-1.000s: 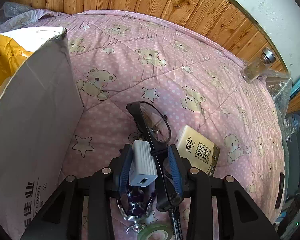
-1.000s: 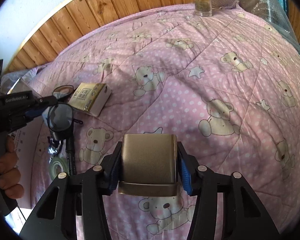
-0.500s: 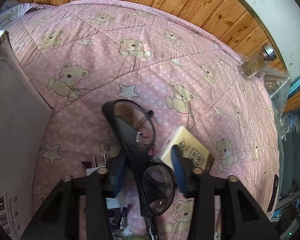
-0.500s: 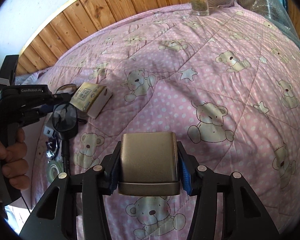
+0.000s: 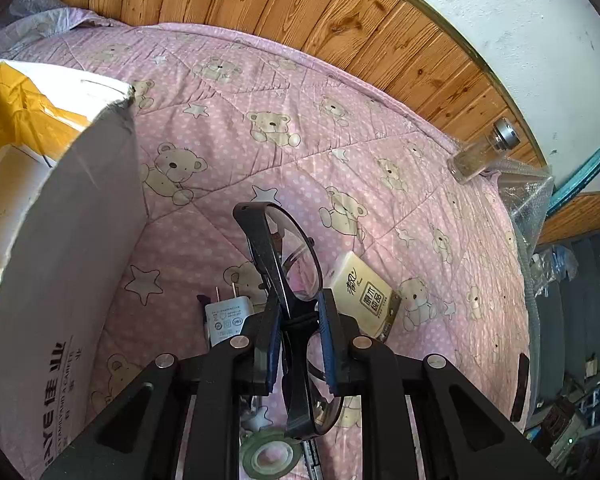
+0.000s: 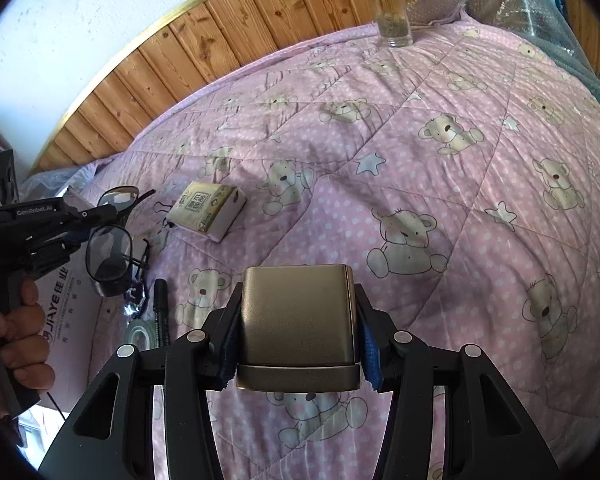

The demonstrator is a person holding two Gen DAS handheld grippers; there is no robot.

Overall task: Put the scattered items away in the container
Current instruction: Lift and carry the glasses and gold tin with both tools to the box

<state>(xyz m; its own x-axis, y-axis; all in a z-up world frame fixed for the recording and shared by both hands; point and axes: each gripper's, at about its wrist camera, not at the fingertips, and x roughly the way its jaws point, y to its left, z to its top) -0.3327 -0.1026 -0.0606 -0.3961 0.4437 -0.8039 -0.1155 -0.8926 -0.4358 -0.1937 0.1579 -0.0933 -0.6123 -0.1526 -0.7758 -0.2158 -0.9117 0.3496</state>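
Your left gripper (image 5: 298, 344) pinches the glasses (image 5: 284, 256) at the bridge, lifted above the bed (image 5: 340, 152), long axis running away from the fingers, with the cardboard box (image 5: 60, 248) just to its left, while your right gripper (image 6: 296, 344) clamps the bronze case (image 6: 296, 312).

The left wrist camera sits just behind the left gripper (image 5: 299, 316) and looks forward and down along its fingers, close over the pink quilt (image 5: 228, 128), with the cardboard box (image 5: 60, 248) near on the left and the wooden wall panel (image 5: 300, 12) far ahead. The right wrist camera sits just behind the right gripper (image 6: 296, 320), facing the same quilt (image 6: 440, 168) from further right, with the wall panel (image 6: 228, 40) far off. Both views share the tissue pack (image 5: 366, 294) (image 6: 206, 210), the glasses (image 5: 288, 256) (image 6: 110, 254), the glass jar (image 5: 482, 154) (image 6: 390, 12) by the wall, and the tape roll (image 5: 270, 454) (image 6: 140, 332). The right view also takes in the left gripper (image 6: 96, 216) at its left edge.
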